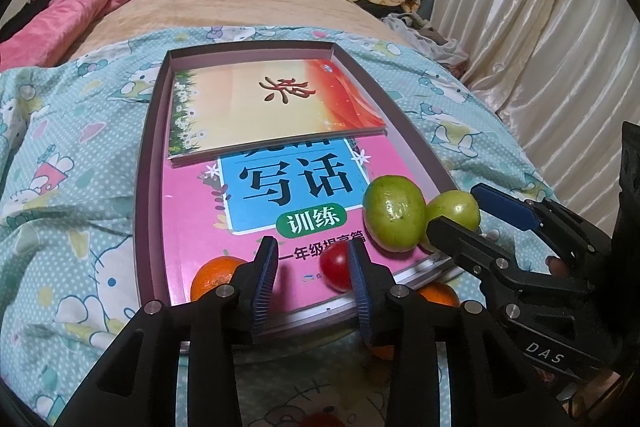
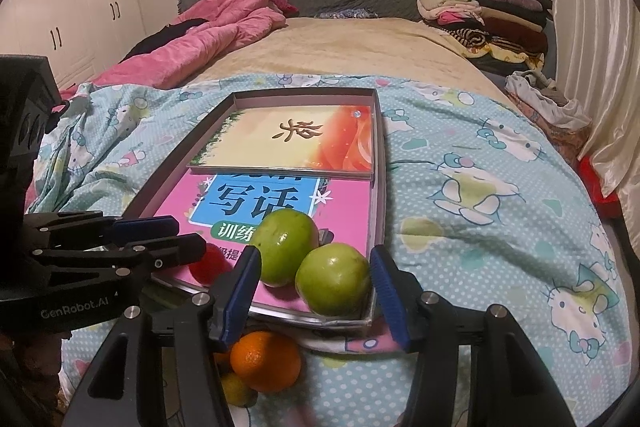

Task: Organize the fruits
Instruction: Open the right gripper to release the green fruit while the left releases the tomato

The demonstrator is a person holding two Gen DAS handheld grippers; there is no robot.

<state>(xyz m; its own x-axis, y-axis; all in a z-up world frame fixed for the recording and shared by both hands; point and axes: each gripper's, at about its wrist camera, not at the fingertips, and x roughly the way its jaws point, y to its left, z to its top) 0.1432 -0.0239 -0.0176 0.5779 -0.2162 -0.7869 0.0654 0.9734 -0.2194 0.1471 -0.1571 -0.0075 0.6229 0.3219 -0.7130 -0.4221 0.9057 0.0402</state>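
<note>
I see two glossy green fruits (image 2: 308,259) near right in tray (image 2: 380,163) | red fruit (image 1: 336,265) round | right gripper (image 2: 312,287) jaws apart around nearer green one, not pressing | left gripper (image 1: 312,267) jaws parted, empty.

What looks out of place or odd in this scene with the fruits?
Some fruit lies outside the tray: an orange sits on the blanket just before its near edge, while two green fruits and a red fruit rest on the pink book inside. Nothing looks spilled or damaged.
</note>
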